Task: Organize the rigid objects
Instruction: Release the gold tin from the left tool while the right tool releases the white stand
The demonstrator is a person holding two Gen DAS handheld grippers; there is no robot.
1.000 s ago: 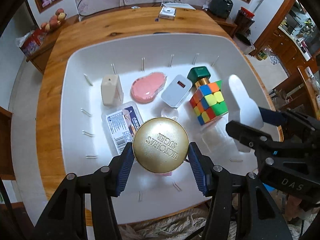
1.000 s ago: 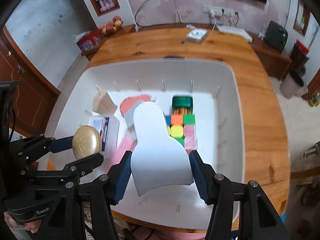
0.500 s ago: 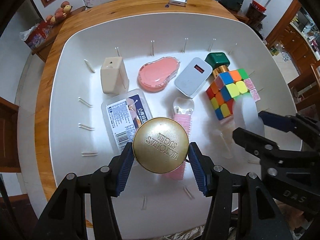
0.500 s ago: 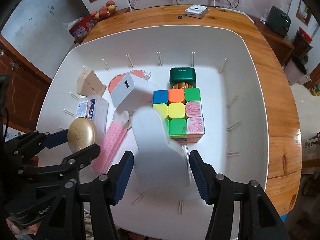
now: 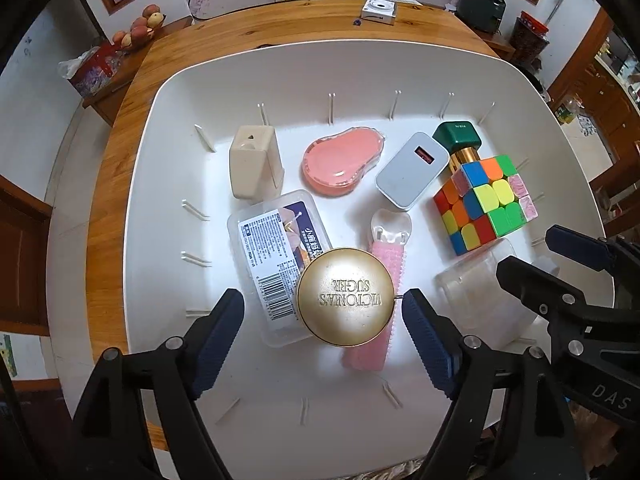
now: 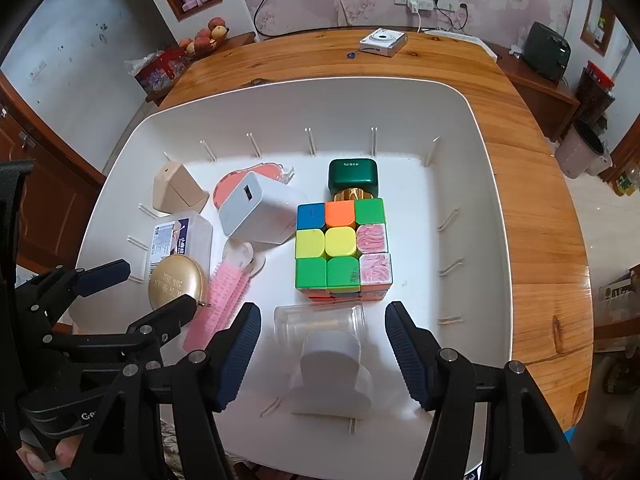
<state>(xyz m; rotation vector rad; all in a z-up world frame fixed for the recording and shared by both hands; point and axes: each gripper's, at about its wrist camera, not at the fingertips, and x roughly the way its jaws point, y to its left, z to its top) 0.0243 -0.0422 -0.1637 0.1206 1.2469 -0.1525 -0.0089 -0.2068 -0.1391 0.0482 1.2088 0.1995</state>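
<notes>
A big white tray [image 5: 168,152] on a wooden table holds several objects. My left gripper [image 5: 322,324] is open around a round gold tin [image 5: 346,297], which rests on a clear labelled box [image 5: 276,248] and a pink brush [image 5: 382,276]. My right gripper [image 6: 322,344] is open around a clear bottle with a white cap [image 6: 326,344] lying in the tray [image 6: 472,184]; the bottle also shows in the left wrist view [image 5: 476,292]. A colour cube [image 6: 342,248], a green-capped bottle [image 6: 353,178], a white charger [image 6: 256,210], a pink case [image 5: 342,160] and a beige block [image 5: 254,166] lie further back.
A small white camera [image 6: 382,42] lies at the far edge of the wooden table [image 6: 528,184]. Fruit [image 6: 206,34] and a red box sit on a side shelf at the back left. A bin [image 6: 584,152] stands on the floor at right.
Both grippers came down into the tray and opened. The gold tin left my left gripper and the white-capped bottle left my right gripper; both now lie in the tray.
</notes>
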